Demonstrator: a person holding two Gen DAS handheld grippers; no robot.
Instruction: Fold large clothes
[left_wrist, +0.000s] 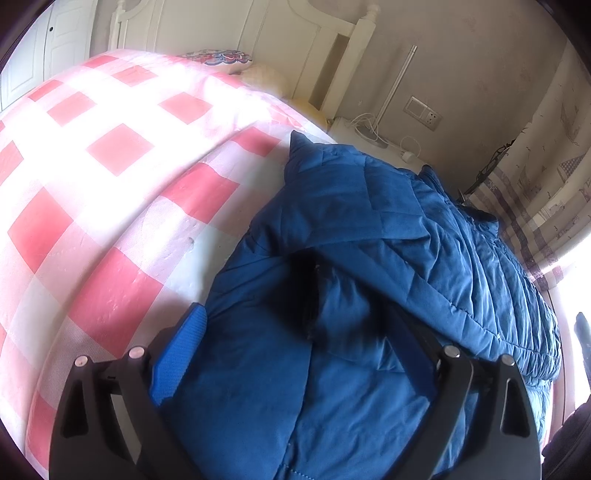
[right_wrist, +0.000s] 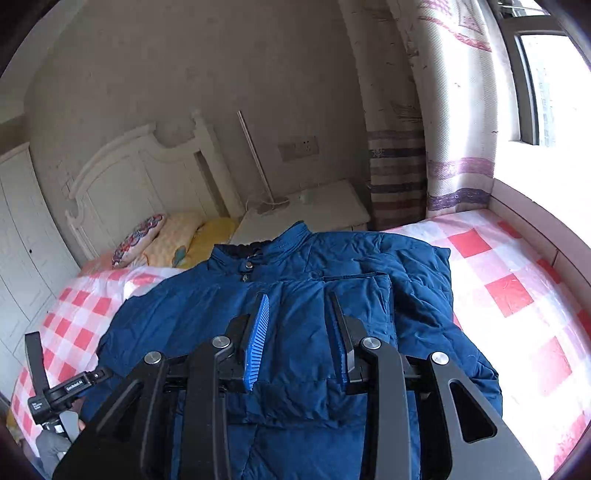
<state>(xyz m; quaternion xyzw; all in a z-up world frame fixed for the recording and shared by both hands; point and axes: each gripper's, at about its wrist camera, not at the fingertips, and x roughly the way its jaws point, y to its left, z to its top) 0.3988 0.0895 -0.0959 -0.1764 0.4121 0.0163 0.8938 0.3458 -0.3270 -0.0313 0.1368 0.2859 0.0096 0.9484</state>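
Bed with red-and-white checked sheet (right_wrist: 509, 291) fills both views. On it lies the blue quilted jacket (right_wrist: 295, 332), front up, collar toward the white headboard (right_wrist: 122, 177), one sleeve folded across the chest. My right gripper (right_wrist: 299, 325) hangs over the chest, jaws narrowly apart, nothing between them. My left gripper (left_wrist: 295, 325) stands wide, jacket cloth bunched between the fingers; whether they pinch it I cannot tell.
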